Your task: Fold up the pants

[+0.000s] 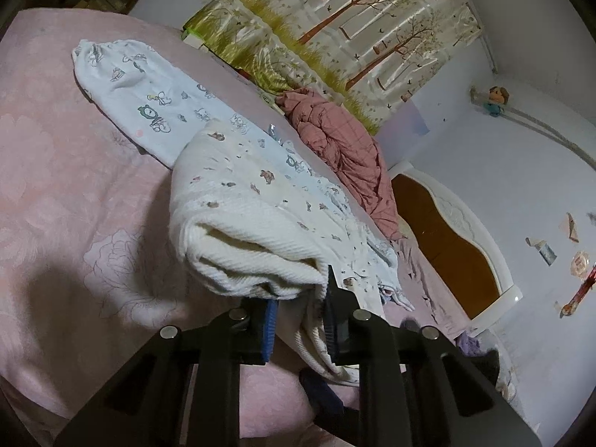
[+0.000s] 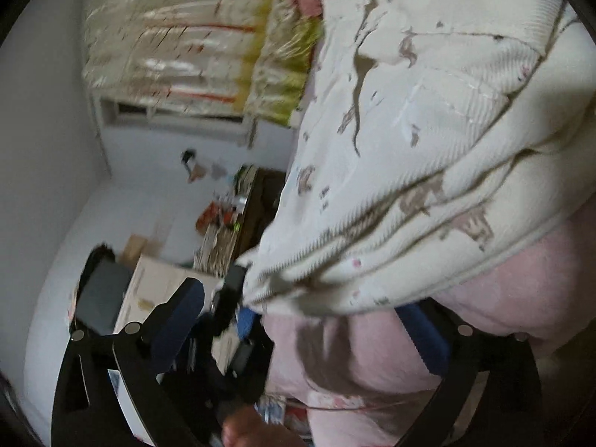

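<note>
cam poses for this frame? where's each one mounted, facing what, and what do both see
Left wrist: on the left gripper, looking along its fingers across the pink bed sheet toward the curtain; its jaws pinch the cream pants.
Right wrist: on the right gripper, blurred, facing the room corner and the curtain; jaws wide apart, pants draped above them.
Shared: pants, curtain, pink sheet.

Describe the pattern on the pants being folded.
Cream ribbed pants with small brown animal prints, clearest in the left wrist view.
</note>
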`<state>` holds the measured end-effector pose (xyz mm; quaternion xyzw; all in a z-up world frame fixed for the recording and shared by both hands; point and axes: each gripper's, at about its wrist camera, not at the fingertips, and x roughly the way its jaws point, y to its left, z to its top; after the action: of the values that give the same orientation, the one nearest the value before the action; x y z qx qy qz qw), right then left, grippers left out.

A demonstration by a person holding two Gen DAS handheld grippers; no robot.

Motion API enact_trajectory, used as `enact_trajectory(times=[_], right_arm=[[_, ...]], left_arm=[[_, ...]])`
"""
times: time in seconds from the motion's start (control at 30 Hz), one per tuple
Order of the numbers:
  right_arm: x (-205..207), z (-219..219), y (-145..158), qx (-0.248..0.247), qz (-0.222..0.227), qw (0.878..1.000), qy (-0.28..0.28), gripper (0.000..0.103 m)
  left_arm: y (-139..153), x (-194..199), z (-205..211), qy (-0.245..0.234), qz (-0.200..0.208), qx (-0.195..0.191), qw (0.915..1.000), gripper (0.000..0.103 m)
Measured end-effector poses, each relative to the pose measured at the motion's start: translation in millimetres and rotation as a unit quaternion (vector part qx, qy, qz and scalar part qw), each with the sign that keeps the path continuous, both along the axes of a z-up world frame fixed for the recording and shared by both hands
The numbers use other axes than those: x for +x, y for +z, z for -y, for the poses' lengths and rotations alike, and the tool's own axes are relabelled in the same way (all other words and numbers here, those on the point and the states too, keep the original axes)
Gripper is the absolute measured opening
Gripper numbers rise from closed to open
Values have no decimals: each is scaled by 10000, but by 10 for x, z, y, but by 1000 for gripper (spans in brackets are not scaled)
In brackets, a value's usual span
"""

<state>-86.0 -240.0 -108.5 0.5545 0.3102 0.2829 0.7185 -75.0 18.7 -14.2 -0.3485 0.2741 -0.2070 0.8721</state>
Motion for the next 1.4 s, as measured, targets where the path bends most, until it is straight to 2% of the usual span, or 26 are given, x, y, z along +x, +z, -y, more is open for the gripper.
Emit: enact_trajectory(times=[0.17,0.3,0.37,0.5,0.57,0.67,0.73,0.83,1.03,1.1,1.13,1.2,1.23,1.27,1.3,1.33,1.4], right_arm=[[188,-65,159,161,-134,9998,-60,103],[280,4,143,375,-351,9981,-353,103],[292,42,227,174,-242,9986,-443,101],[238,135,501,-843,282,9928,-807,97],[279,213,490,-859,237,9931,-761,97],[312,413,338,-593,-167,9943,-868,93],[270,449,276,-626,-162,9936,-927,92],[265,380,350,-1018,-2,9892,-1057,92],[259,406,479,-1443,516,9802,-1253,92],[223,406,449,-1750,405,9753,-1287,81],[202,404,442,-1866,435,9730,-1285,80],[155,391,422,-2160,511,9674,-1215,71],[144,392,404,-2338,480,9635,-1213,67],[142,406,379,-2447,445,9609,-1219,62],[142,422,358,-2442,448,9614,-1189,62],[151,447,340,-2377,432,9636,-1142,62],[169,516,326,-2155,379,9698,-1078,62]], left_arm=[[28,-22,-1,12,103,20,9999,19],[24,-29,2,10,121,57,9999,18],[18,-33,-6,-5,118,62,9999,18],[-5,-35,-18,-88,105,2,9999,18],[-1,-38,-17,-72,110,-20,9999,18],[-3,-29,-31,-63,110,-92,9999,18],[-1,-29,-31,-50,140,-74,9999,18],[-28,-29,-23,-46,158,-59,9998,18],[-153,-63,-22,-141,-1,81,9999,20],[-224,-77,-32,-117,-101,19,9999,21],[-252,-87,-35,-95,-129,-6,9999,23],[-315,-92,-21,-42,-226,-34,9997,50],[-372,-67,12,-88,-329,-56,9994,76],[-406,-48,41,-151,-378,-60,9992,80],[-402,-42,89,-84,-354,87,9993,80],[-368,-47,142,-40,-221,230,9995,80],[-326,-9,204,-26,-85,267,9996,81]])
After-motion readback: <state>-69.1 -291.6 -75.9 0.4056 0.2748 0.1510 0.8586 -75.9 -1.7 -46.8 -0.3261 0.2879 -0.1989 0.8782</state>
